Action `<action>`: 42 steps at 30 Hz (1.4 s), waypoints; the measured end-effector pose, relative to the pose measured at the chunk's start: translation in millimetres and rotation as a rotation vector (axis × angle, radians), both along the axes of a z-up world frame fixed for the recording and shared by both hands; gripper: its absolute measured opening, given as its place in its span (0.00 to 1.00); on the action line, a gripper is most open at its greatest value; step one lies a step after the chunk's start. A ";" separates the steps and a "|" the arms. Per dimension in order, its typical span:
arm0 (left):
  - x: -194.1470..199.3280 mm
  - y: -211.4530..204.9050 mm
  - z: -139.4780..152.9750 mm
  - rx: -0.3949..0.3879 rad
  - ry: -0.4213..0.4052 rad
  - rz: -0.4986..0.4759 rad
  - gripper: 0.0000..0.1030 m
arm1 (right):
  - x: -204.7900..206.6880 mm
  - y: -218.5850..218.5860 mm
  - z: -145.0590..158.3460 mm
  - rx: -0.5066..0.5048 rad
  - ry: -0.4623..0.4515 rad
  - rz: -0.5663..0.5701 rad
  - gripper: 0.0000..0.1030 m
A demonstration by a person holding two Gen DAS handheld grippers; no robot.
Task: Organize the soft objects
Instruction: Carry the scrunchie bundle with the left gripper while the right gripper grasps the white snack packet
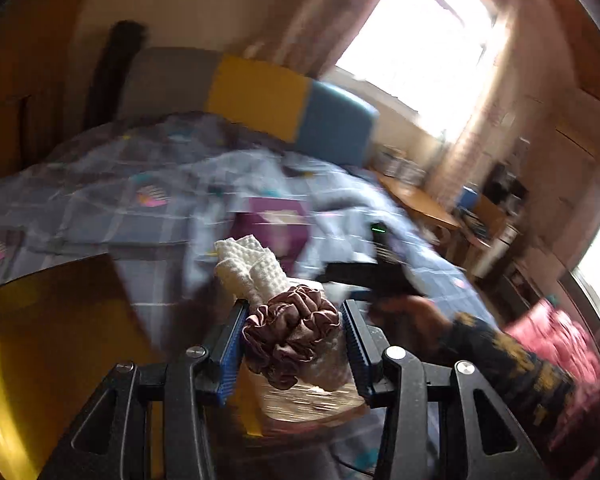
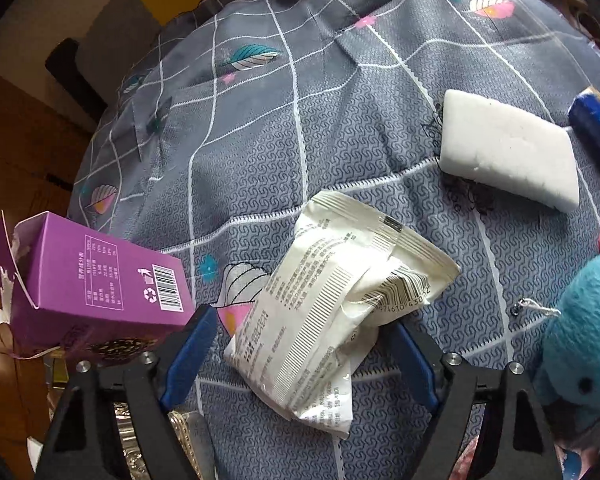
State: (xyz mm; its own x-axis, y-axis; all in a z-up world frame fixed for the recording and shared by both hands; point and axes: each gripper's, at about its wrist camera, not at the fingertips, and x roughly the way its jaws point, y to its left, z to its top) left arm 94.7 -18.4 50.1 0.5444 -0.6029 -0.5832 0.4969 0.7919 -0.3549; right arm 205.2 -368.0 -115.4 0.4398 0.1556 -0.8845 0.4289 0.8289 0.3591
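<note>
In the left wrist view my left gripper (image 1: 294,330) is shut on a dusty-pink satin scrunchie (image 1: 292,334) together with a white waffle-weave cloth (image 1: 248,266), held up above the bed; the view is blurred. In the right wrist view my right gripper (image 2: 300,344) is open, its blue pads (image 2: 190,354) straddling a white crinkled packet (image 2: 332,304) that lies on the grey patterned bedspread (image 2: 260,140). A white sponge block (image 2: 508,150) lies farther right. A blue plush toy (image 2: 580,332) sits at the right edge.
A torn purple carton (image 2: 88,284) lies left of the right gripper, also in the left wrist view (image 1: 272,228). A blue tube (image 2: 596,128) lies beside the sponge. The right gripper's body (image 1: 380,268) and the holder's sleeve (image 1: 512,364) show right. A headboard (image 1: 260,96), desk (image 1: 416,196).
</note>
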 end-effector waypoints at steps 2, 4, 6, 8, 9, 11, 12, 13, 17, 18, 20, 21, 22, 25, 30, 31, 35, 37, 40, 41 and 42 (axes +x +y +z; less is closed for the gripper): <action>27.6 18.6 -16.1 0.039 0.062 0.119 0.45 | 1.8 4.7 1.2 -0.081 0.026 0.017 0.71; 53.7 37.1 -34.5 0.033 0.139 0.189 0.45 | 2.7 7.6 1.1 -0.126 0.034 0.047 0.69; 76.8 50.9 -54.2 0.033 0.200 0.237 0.45 | 4.4 9.3 -1.2 -0.148 0.040 0.072 0.69; 96.4 53.2 -70.7 0.066 0.217 0.271 0.45 | 5.1 9.6 -2.7 -0.160 0.048 0.095 0.69; 106.8 52.7 -77.8 0.072 0.233 0.269 0.45 | 5.9 10.3 -3.0 -0.169 0.056 0.107 0.69; 124.3 53.0 -90.8 0.099 0.251 0.307 0.47 | 11.5 14.5 -4.7 -0.193 0.075 0.135 0.69; 130.5 51.9 -96.7 0.123 0.258 0.338 0.48 | 13.2 17.1 -5.3 -0.212 0.084 0.152 0.69; 136.2 53.1 -100.8 0.139 0.272 0.350 0.50 | 15.7 19.5 -5.2 -0.233 0.093 0.168 0.69; 148.0 61.3 -115.7 0.151 0.330 0.375 0.56 | 15.5 23.2 -5.4 -0.285 0.085 0.203 0.65; 146.4 62.4 -116.9 0.161 0.328 0.378 0.61 | 14.8 21.5 -4.9 -0.285 0.079 0.205 0.62; 140.8 63.0 -116.3 0.174 0.306 0.390 0.70 | 11.9 17.3 -2.8 -0.286 0.073 0.209 0.58; 136.0 63.3 -115.7 0.173 0.296 0.386 0.71 | 10.6 14.7 -1.5 -0.287 0.073 0.209 0.55; 131.4 63.9 -115.3 0.173 0.286 0.387 0.73 | 8.4 11.7 0.0 -0.287 0.075 0.207 0.53; 122.1 65.7 -113.1 0.185 0.253 0.373 0.79 | -2.6 7.8 8.4 -0.311 0.074 0.195 0.52; 104.3 68.8 -102.3 0.221 0.194 0.369 0.80 | -2.6 8.7 32.1 -0.341 0.046 0.193 0.51; 97.9 70.6 -100.0 0.218 0.186 0.366 0.80 | -1.3 8.6 40.0 -0.354 0.036 0.193 0.51; 75.2 78.5 -94.5 0.213 0.168 0.359 0.80 | 10.3 9.6 76.0 -0.406 -0.013 0.189 0.51; 63.3 82.2 -92.9 0.206 0.163 0.348 0.80 | 17.0 11.9 96.2 -0.436 -0.041 0.192 0.51; 45.8 85.0 -89.6 0.216 0.141 0.332 0.80 | 29.8 25.0 129.9 -0.444 -0.114 0.211 0.51; 40.4 85.4 -88.2 0.219 0.131 0.327 0.80 | 29.5 33.5 142.9 -0.435 -0.151 0.231 0.51; 34.3 86.8 -86.1 0.221 0.118 0.323 0.80 | 30.7 45.0 156.0 -0.424 -0.192 0.263 0.51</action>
